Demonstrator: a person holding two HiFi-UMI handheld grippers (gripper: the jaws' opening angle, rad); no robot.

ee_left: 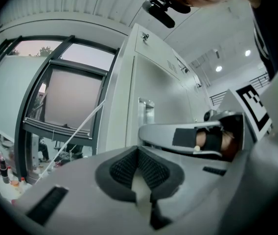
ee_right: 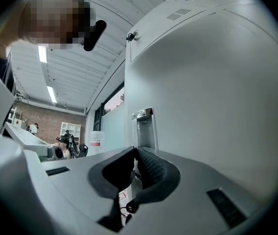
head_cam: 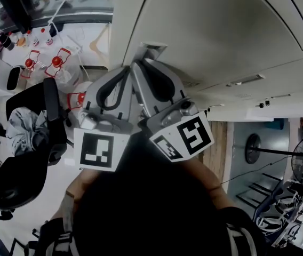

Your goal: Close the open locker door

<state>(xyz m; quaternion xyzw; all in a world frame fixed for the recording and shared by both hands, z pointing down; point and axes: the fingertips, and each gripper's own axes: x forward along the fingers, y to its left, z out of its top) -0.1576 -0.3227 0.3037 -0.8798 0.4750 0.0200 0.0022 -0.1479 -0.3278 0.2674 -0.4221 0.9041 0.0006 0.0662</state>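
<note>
Both jaws of the left gripper [ee_left: 138,151] are pressed together on nothing, tip pointing up at the locker door [ee_right: 217,106]. Right beside it, the right gripper [ee_right: 135,151] is closed and empty too, tip near the door's handle [ee_right: 144,128].

Window: large, dark-framed [ee_left: 73,99], pinkish sky behind | Wall: red brick [ee_right: 36,116], white shelf unit [ee_right: 70,129] against it | Light: strip lamps [ee_right: 42,54] lit on ribbed ceiling | Furniture: black office chair [head_cam: 53,116] on pale floor [head_cam: 39,196]
</note>
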